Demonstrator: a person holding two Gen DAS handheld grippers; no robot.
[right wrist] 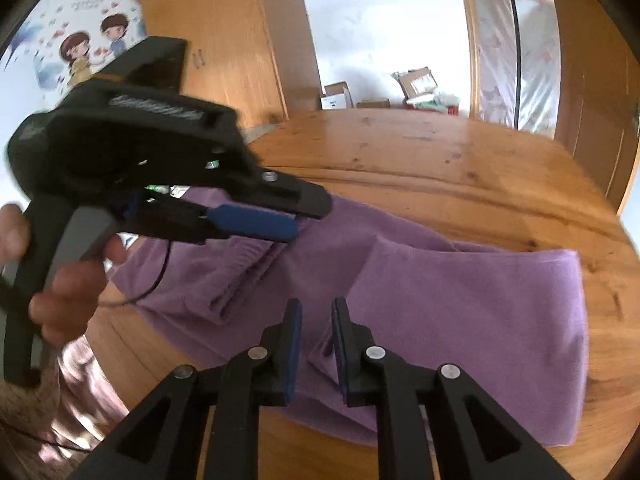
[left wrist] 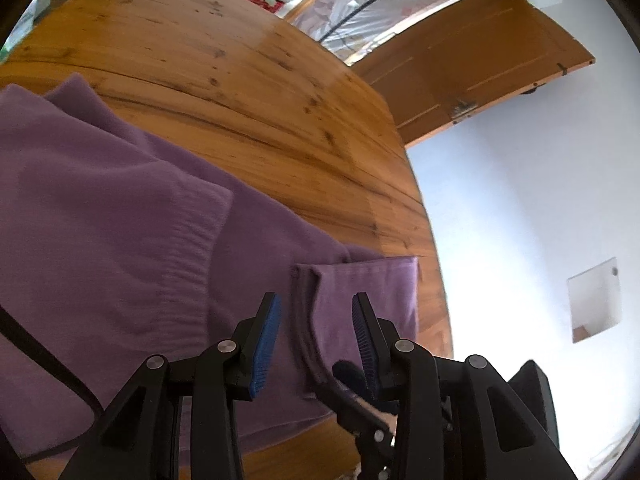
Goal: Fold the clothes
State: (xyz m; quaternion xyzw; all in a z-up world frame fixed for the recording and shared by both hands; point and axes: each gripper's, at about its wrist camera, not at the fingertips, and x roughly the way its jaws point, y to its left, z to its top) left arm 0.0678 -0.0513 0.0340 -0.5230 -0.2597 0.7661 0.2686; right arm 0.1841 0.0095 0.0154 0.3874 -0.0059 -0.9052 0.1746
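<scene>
A purple fleece garment (left wrist: 120,208) lies partly folded on the wooden table (left wrist: 224,64); it also shows in the right wrist view (right wrist: 460,304). Its ribbed cuff (left wrist: 192,248) lies on top of the body. My left gripper (left wrist: 316,304) is open, jaws apart, just above a folded corner (left wrist: 368,280) near the table's edge. In the right wrist view the left gripper (right wrist: 308,212) hovers over the garment's left part. My right gripper (right wrist: 316,308) is open with a narrow gap, low over the garment's near edge, holding nothing.
The table's edge (left wrist: 420,208) curves close to the garment's right end. Cardboard boxes (right wrist: 336,96) and clutter sit on the floor beyond the table. A wooden door (left wrist: 472,68) stands behind. A black cable (left wrist: 48,364) crosses the garment near me.
</scene>
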